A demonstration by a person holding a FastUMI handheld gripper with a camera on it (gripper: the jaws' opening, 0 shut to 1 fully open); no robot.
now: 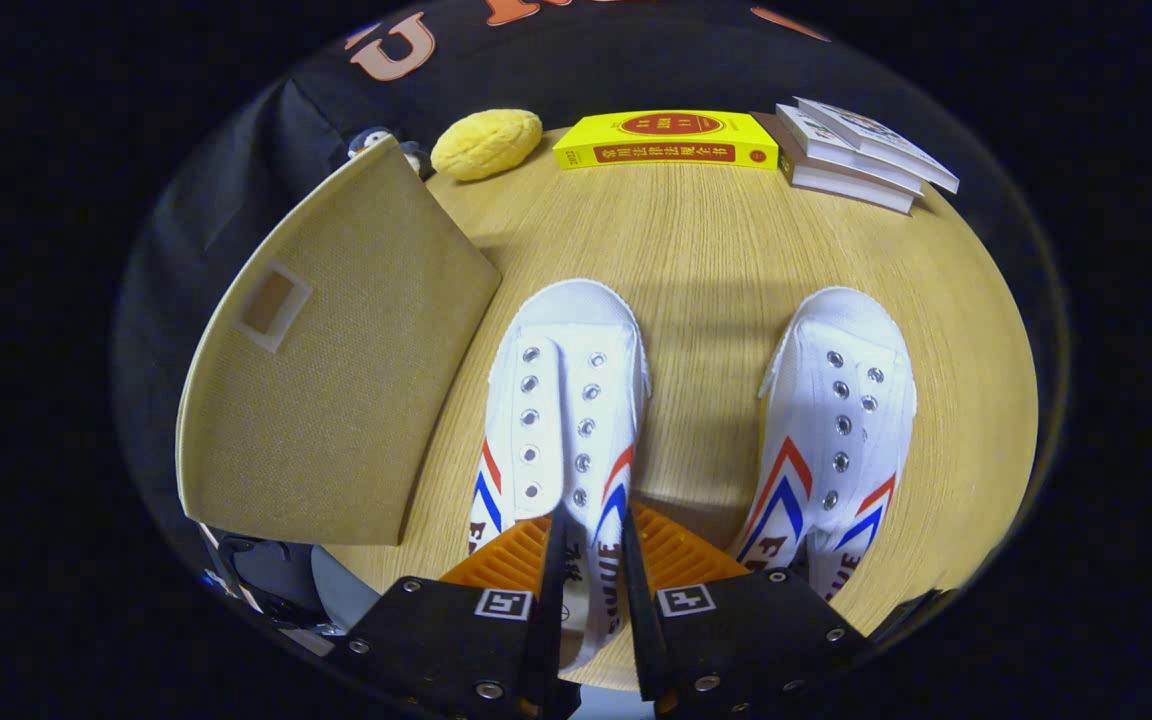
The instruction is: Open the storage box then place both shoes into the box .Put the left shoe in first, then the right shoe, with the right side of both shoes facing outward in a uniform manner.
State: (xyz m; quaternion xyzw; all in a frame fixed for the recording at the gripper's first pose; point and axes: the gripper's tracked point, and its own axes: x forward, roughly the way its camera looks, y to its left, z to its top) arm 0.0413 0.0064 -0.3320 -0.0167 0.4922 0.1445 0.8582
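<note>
Gripper view, looking down along the fingers at a wooden table [716, 240]. The gripper [591, 560] is narrowed to a slim gap, with the side wall of the left shoe [561, 420] running up between the fingers; both appear to press on the collar near the heel, though actual contact of each pad cannot be confirmed. A grip at the heel end would let the shoe hang toe-forward and be turned so its right side faces outward. The right shoe [836, 430] stands beside it, apart, toe pointing the same way, presumably left for the second placement as the task orders. To the left of the left shoe, just beside it, sits the box [336, 370], a woven beige fabric container; the broad panel with a label window facing the camera may be its lid or a side wall, and whether it is open cannot be told. Beyond the shoes, along the far table edge, lie a yellow sponge [486, 143], a yellow book [666, 140] and a stack of books [861, 155], well clear of the working area. Judged stage: pickup of the first shoe, neither shoe yet boxed.
</note>
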